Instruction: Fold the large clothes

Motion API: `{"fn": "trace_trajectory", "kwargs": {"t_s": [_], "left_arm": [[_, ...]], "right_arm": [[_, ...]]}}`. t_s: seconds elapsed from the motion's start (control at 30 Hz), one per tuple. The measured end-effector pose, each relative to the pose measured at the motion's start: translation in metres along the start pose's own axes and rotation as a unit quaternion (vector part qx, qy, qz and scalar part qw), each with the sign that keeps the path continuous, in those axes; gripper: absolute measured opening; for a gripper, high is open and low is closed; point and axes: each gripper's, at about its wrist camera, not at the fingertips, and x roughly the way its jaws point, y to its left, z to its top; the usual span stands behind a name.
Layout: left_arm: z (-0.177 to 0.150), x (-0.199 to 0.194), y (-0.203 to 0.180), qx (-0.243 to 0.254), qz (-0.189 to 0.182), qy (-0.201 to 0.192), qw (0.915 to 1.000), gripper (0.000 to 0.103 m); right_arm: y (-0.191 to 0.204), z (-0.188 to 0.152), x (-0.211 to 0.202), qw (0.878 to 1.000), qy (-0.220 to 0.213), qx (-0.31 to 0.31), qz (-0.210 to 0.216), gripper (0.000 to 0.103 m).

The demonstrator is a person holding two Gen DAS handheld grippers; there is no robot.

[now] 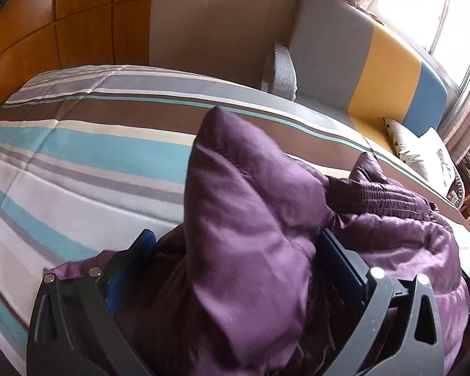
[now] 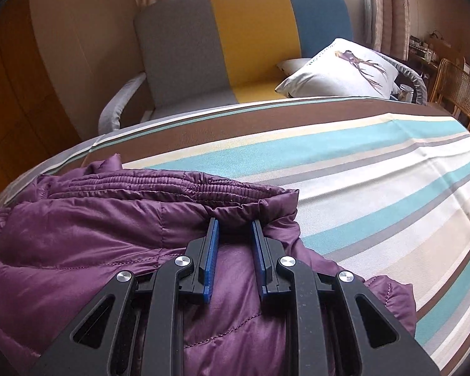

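We found the purple jacket (image 2: 78,235) bunched on the striped bedspread (image 2: 376,172); our right tongs (image 2: 233,228) stood narrow, pinching a gather of cloth just below its ribbed hem (image 2: 172,185). Our left tongs (image 1: 235,244) stood wide, a puffed fold of the jacket (image 1: 250,203) rising loose between the blue pads (image 1: 341,260), none of it gripped. We judged the fold would go best if the right held firm while the left backed clear, then smoothed the bulk flat ahead of both tongs.
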Motion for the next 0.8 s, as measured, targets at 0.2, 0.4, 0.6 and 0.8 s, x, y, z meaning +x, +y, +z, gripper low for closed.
{"fn": "trace_trajectory", "kwargs": {"t_s": [0.2, 0.4, 0.6, 0.8], "left_arm": [[-0.029, -0.054, 0.016, -0.008, 0.002, -0.023, 0.9997, 0.101], [-0.064, -0.086, 0.038, -0.007, 0.012, -0.048, 0.9987, 0.101], [-0.093, -0.093, 0.06, -0.04, -0.017, -0.04, 0.9983, 0.101], [-0.114, -0.103, 0.065, -0.042, -0.048, -0.032, 0.9974, 0.101]], "right_arm": [[0.0, 0.002, -0.004, 1.0, -0.001, 0.001, 0.001, 0.021], [0.008, 0.001, -0.036, 1.0, -0.025, -0.014, 0.013, 0.021], [0.024, -0.016, -0.079, 0.998, -0.038, -0.02, 0.05, 0.021], [0.04, -0.044, -0.111, 0.995, -0.037, -0.031, 0.09, 0.021]]}}
